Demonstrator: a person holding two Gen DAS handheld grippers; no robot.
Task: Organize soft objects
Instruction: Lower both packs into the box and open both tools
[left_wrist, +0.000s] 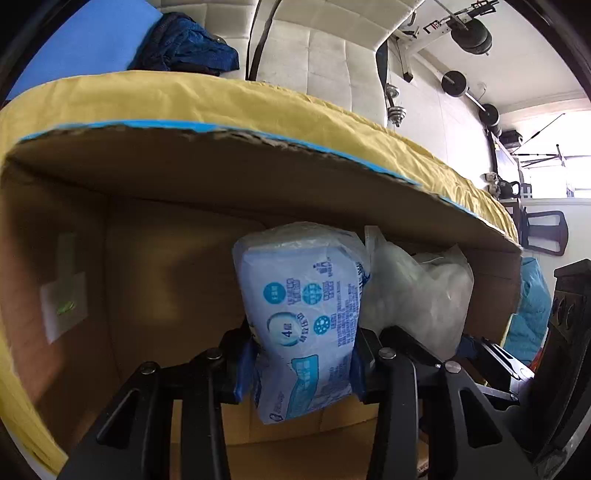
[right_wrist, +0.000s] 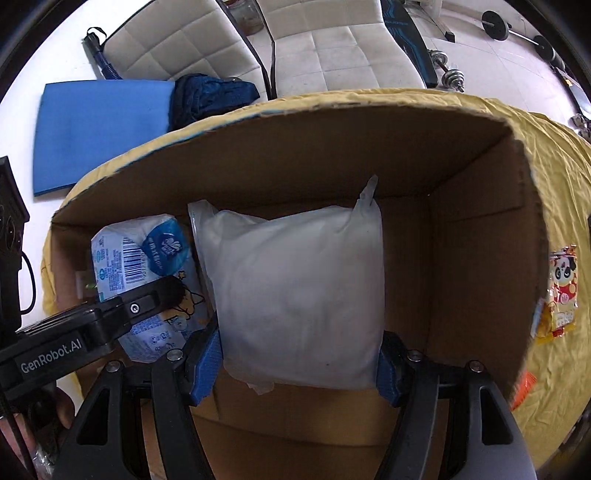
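An open cardboard box (right_wrist: 480, 236) stands on a yellow cloth. My left gripper (left_wrist: 301, 363) is shut on a blue-and-white tissue pack (left_wrist: 303, 317) and holds it inside the box (left_wrist: 155, 258). My right gripper (right_wrist: 299, 363) is shut on a white plastic-wrapped soft pack (right_wrist: 299, 295), held inside the box beside the tissue pack (right_wrist: 140, 251). In the left wrist view the white pack (left_wrist: 417, 295) sits just right of the tissue pack. The left gripper (right_wrist: 122, 314) shows at the lower left of the right wrist view.
The yellow cloth (right_wrist: 554, 177) surrounds the box. A snack packet with a panda (right_wrist: 561, 291) lies on it right of the box. A blue mat (right_wrist: 99, 133) and dark blue garment (right_wrist: 210, 96) lie on the floor beyond. White chairs (right_wrist: 332, 48) and dumbbells (right_wrist: 450, 70) stand further back.
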